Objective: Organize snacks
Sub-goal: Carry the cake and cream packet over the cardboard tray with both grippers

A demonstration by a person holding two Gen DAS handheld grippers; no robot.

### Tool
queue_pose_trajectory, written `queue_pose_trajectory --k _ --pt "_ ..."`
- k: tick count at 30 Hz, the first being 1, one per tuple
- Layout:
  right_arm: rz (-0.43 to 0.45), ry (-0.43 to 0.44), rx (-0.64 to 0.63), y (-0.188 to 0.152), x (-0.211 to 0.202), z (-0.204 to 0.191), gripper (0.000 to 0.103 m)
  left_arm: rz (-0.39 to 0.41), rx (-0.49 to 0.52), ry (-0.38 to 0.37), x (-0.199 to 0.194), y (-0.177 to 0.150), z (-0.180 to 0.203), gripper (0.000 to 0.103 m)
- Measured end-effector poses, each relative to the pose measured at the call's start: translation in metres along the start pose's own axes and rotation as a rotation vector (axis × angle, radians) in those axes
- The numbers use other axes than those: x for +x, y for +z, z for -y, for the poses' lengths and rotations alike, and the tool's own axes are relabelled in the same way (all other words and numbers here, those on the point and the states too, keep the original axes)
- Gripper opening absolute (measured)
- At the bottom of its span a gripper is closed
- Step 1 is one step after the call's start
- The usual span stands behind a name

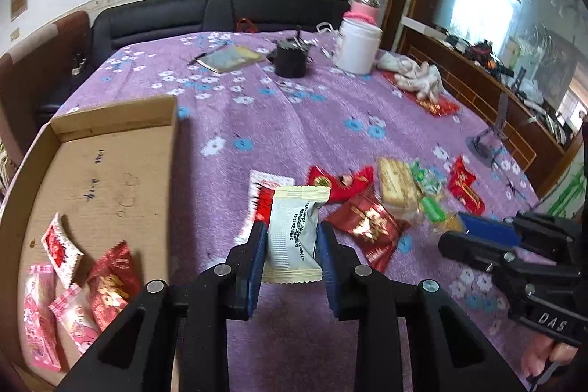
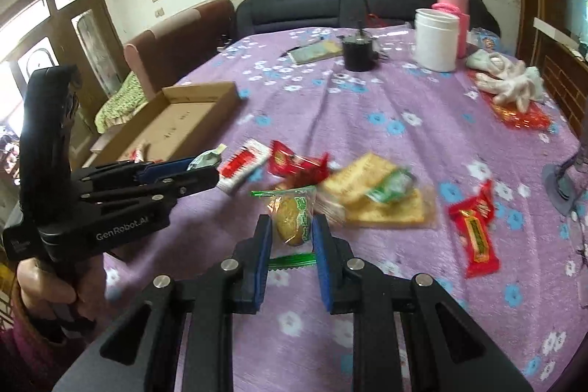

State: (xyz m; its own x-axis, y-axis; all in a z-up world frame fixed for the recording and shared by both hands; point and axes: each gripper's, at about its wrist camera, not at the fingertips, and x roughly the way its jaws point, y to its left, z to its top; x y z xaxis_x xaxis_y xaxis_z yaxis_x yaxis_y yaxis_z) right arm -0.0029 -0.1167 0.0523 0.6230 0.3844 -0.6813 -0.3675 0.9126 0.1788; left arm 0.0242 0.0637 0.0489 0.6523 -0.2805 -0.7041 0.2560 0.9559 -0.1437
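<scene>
Purple flowered tablecloth (image 1: 294,120) fills both views, cardboard tray (image 1: 110,171) at the left edge with four packets already lying inside. Left gripper (image 1: 292,237) is clamped on a grey-and-cream snack packet (image 1: 294,234), pads pressed into both sides, raised just right of the tray. Right gripper (image 2: 292,234) has its fingers narrowed around a green-trimmed cookie packet (image 2: 294,219); contact looks firm, though blur makes it hard to be sure. Loose red packets (image 2: 474,226) and a cracker pack (image 2: 371,193) lie scattered beyond.
</scene>
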Motion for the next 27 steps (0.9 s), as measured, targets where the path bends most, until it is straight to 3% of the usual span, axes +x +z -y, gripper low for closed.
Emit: queue_pose_trajectory --k 6,11,18,22,27 --pt "0.008 0.067 0.003 0.02 0.017 -0.028 0.022 0.05 -0.07 0.024 -0.014 0.011 -0.025 0.03" --pt "-0.011 0.13 -0.013 0.04 0.037 -0.059 0.022 0.093 -0.149 0.101 -0.028 0.019 -0.056 0.03" --pt "-0.047 0.202 -0.082 0.064 0.068 -0.112 0.022 0.128 -0.256 0.299 -0.042 0.02 -0.106 0.03" --pt "-0.094 0.237 -0.094 0.07 0.091 -0.135 0.022 0.095 -0.306 0.413 -0.038 0.015 -0.131 0.03" --pt "-0.13 0.244 -0.095 0.074 0.115 -0.154 0.022 0.054 -0.387 0.464 -0.031 0.006 -0.153 0.03"
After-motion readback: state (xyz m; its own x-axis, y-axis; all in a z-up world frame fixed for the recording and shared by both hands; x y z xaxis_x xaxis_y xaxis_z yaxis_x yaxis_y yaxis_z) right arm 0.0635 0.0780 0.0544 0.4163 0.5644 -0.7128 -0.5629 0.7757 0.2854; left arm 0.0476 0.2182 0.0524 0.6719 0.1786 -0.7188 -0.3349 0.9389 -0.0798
